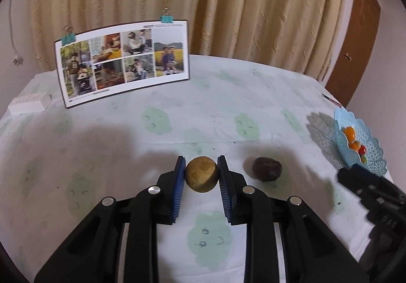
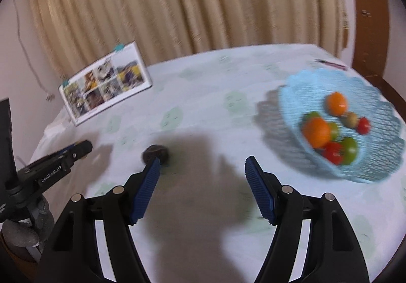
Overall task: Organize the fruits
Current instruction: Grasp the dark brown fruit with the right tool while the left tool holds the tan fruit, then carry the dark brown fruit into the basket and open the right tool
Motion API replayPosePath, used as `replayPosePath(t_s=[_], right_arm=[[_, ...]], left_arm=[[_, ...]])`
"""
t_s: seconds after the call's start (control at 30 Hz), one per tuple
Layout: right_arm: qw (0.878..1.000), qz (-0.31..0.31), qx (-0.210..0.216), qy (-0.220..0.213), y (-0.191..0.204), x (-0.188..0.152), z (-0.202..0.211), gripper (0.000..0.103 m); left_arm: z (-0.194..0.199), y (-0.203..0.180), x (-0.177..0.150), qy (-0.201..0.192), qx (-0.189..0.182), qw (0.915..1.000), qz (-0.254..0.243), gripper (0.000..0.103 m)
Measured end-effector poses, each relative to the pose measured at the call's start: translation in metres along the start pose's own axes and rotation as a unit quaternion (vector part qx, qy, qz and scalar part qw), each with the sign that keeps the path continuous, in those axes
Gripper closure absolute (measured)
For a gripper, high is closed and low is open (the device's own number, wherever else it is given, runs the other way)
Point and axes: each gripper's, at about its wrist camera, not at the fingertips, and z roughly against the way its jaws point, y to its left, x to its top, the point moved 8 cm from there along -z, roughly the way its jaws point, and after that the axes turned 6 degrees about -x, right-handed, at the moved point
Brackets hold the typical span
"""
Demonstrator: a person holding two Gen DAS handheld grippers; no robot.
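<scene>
My left gripper (image 1: pixel 201 168) is shut on a round tan-brown fruit (image 1: pixel 201 174), its blue pads touching both sides just above the table. A dark brown fruit (image 1: pixel 267 169) lies on the cloth just to its right; it also shows in the right wrist view (image 2: pixel 155 152), beyond my left fingertip. My right gripper (image 2: pixel 203 165) is open and empty over the table. A light blue lattice basket (image 2: pixel 375 115) at the right holds orange, red and green fruits (image 2: pixel 317 132). The basket (image 1: pixel 373 153) also shows at the far right of the left wrist view.
A photo board (image 1: pixel 121 62) held by binder clips stands at the back left of the table. A white power strip (image 1: pixel 26 104) lies at the far left edge. A pen (image 2: pixel 331 64) lies behind the basket. Curtains hang behind; a wooden door is at right.
</scene>
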Motion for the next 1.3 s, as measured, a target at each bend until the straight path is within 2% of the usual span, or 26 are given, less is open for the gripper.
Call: replayPosePath(t_s=[0.17, 0.33, 0.6, 0.9, 1.0, 1.3], right_arm=[[0.997, 0.048, 0.017, 0.056, 0.041, -0.006, -0.036, 0.032], [0.994, 0.068, 0.022, 0.08, 0.063, -0.011, -0.06, 0.032], [0.993, 0.088, 0.021, 0.081, 0.08, -0.004, -0.085, 0.033], [0.992, 0.093, 0.006, 0.087, 0.077, -0.008, -0.097, 0.061], [0.993, 0.085, 0.011, 0.086, 0.074, -0.008, -0.094, 0.061], [0.996, 0.078, 0.001, 0.038, 0.063, 0.004, -0.057, 0.061]], left_arm=[[0.004, 0.013, 0.002, -0.004, 0.006, 0.9996, 0.027, 0.077], [0.009, 0.025, 0.005, -0.011, 0.007, 0.9987, 0.049, 0.077], [0.012, 0.03, 0.007, -0.013, 0.006, 0.9979, 0.064, 0.077], [0.013, 0.03, 0.007, -0.015, 0.005, 0.9978, 0.064, 0.077], [0.013, 0.029, 0.006, -0.013, 0.005, 0.998, 0.062, 0.077], [0.011, 0.026, 0.004, -0.012, 0.003, 0.9983, 0.057, 0.077]])
